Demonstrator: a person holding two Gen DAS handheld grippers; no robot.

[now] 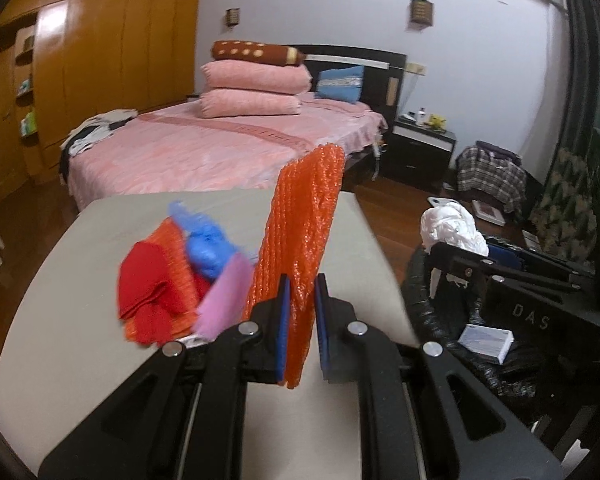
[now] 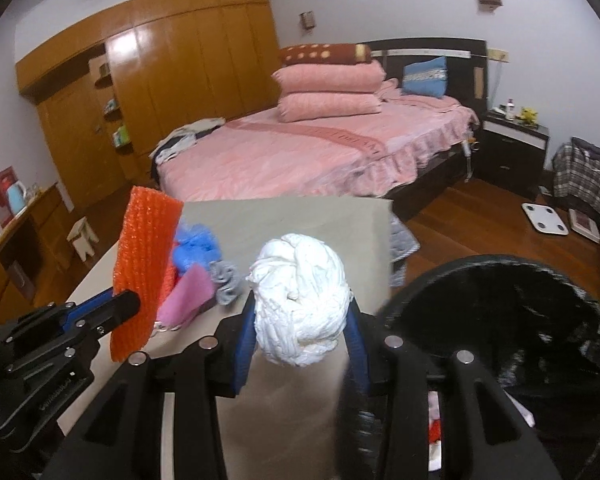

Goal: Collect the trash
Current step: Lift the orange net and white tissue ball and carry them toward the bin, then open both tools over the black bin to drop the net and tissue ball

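Note:
My left gripper (image 1: 302,312) is shut on an orange bubble-wrap sheet (image 1: 304,232) and holds it upright above the grey table (image 1: 100,352). That sheet also shows in the right wrist view (image 2: 144,264). My right gripper (image 2: 300,340) is shut on a crumpled white wad (image 2: 300,300), held over the table's right edge beside the black-lined trash bin (image 2: 500,320). In the left wrist view the wad (image 1: 454,228) sits above the bin (image 1: 440,320). A pile of red, blue, pink and orange scraps (image 1: 180,276) lies on the table.
A small grey scrap (image 2: 228,280) lies near the pile. A white box (image 1: 486,340) lies inside the bin. A pink bed (image 2: 320,148) stands behind the table. A nightstand (image 2: 512,148), plaid clothes (image 2: 584,176) and a white scale (image 2: 544,218) are at right. A stool (image 2: 82,236) stands left.

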